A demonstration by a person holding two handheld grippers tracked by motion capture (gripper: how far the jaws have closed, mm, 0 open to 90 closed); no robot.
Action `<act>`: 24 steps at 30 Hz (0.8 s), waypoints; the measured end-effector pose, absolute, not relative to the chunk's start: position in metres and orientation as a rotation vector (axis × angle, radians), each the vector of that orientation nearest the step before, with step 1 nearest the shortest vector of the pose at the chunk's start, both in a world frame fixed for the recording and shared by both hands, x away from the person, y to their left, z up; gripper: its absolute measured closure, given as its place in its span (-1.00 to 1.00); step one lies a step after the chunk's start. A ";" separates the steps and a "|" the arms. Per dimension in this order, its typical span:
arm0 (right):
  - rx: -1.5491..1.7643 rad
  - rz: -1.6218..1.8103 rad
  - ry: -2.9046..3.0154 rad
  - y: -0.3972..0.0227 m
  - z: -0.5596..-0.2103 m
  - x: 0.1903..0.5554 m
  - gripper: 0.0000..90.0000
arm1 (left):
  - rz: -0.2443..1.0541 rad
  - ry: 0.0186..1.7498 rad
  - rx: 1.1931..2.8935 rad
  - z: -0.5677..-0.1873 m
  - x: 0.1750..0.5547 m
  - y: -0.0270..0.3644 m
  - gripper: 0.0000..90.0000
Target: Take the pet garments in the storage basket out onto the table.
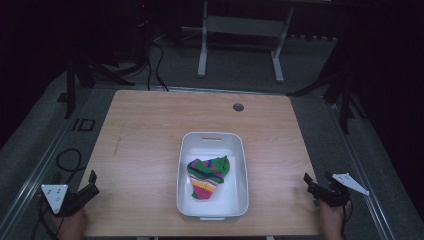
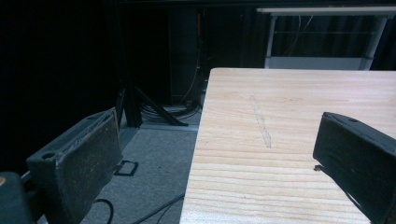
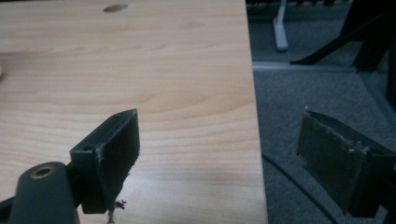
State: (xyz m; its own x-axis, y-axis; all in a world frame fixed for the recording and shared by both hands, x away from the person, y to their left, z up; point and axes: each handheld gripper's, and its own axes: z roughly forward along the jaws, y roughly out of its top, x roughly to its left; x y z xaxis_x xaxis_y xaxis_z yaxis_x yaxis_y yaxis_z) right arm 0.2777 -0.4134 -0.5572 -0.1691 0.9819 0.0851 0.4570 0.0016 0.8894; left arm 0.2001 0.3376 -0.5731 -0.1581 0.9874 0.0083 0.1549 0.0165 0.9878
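Cloth [image 1: 208, 176] bunched in tub [image 1: 186, 165], folds unclear | left tool [image 1: 92, 183] agape, empty | right tool [image 1: 309, 182] agape, empty

A white rectangular plastic tub [image 1: 213, 175] sits on the light wooden table [image 1: 145, 145], toward six o'clock from the table's middle. A crumpled multicoloured striped cloth [image 1: 207, 176] lies inside the tub. A small round grommet hole [image 1: 238, 107] is in the tabletop at twelve o'clock from the tub. The left gripper [image 1: 89, 185] is at the table's eight o'clock corner, the right gripper [image 1: 314, 186] at four o'clock.
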 end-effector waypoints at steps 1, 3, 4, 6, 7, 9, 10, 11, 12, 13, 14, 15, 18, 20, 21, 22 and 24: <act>1.499 1.118 1.696 -0.414 -0.557 0.279 -0.70 | 1.241 1.449 1.240 -0.573 0.200 0.338 -0.97; 1.501 1.123 1.715 -0.414 -0.557 0.280 -0.70 | 1.240 1.447 1.241 -0.573 0.200 0.338 -0.97; 1.503 1.125 1.720 -0.414 -0.557 0.280 -0.70 | 1.239 1.445 1.243 -0.573 0.201 0.338 -0.97; 1.504 1.130 1.738 -0.414 -0.558 0.280 -0.72 | 1.235 1.441 1.243 -0.573 0.200 0.338 -0.97; 1.509 1.132 1.753 -0.414 -0.558 0.281 -0.73 | 1.231 1.441 1.242 -0.573 0.200 0.338 -0.97; 1.504 1.133 1.770 -0.414 -0.558 0.282 -0.74 | 1.228 1.445 1.240 -0.573 0.200 0.338 -0.97; 1.499 1.137 1.786 -0.414 -0.558 0.282 -0.74 | 1.225 1.446 1.238 -0.573 0.200 0.339 -0.97; 1.497 1.146 1.818 -0.414 -0.558 0.283 -0.74 | 1.218 1.447 1.234 -0.573 0.200 0.339 -0.97; 1.486 1.139 1.848 -0.415 -0.558 0.284 -0.74 | 1.213 1.446 1.232 -0.573 0.200 0.340 -0.97; 1.477 1.137 1.870 -0.414 -0.558 0.284 -0.74 | 1.203 1.447 1.231 -0.573 0.200 0.340 -0.97; 1.470 1.129 1.892 -0.414 -0.559 0.284 -0.74 | 1.187 1.448 1.231 -0.572 0.200 0.340 -0.97; 1.464 1.120 1.917 -0.415 -0.559 0.284 -0.74 | 1.172 1.449 1.232 -0.572 0.199 0.341 -0.97; 1.433 1.126 2.007 -0.414 -0.559 0.283 -0.74 | 1.151 1.449 1.231 -0.572 0.200 0.341 -0.97; 1.408 1.126 2.073 -0.413 -0.560 0.282 -0.74 | 1.146 1.449 1.242 -0.572 0.200 0.341 -0.97; 1.393 1.122 2.101 -0.412 -0.560 0.282 -0.74 | 1.141 1.443 1.246 -0.572 0.200 0.341 -0.97; 1.379 1.131 2.125 -0.411 -0.560 0.282 -0.74 | 1.142 1.439 1.248 -0.571 0.200 0.341 -0.97; 1.352 1.139 2.166 -0.408 -0.560 0.283 -0.74 | 1.144 1.437 1.251 -0.572 0.200 0.340 -0.97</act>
State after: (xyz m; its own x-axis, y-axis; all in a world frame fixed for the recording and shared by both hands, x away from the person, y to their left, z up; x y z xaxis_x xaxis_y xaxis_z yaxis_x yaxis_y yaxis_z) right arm 0.2835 -0.4084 -0.5602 -0.4866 0.8654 0.1197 0.5892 0.2239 0.7763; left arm 0.1998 0.3399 -0.5715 -0.0969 0.9941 -0.0486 0.1753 0.0651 0.9824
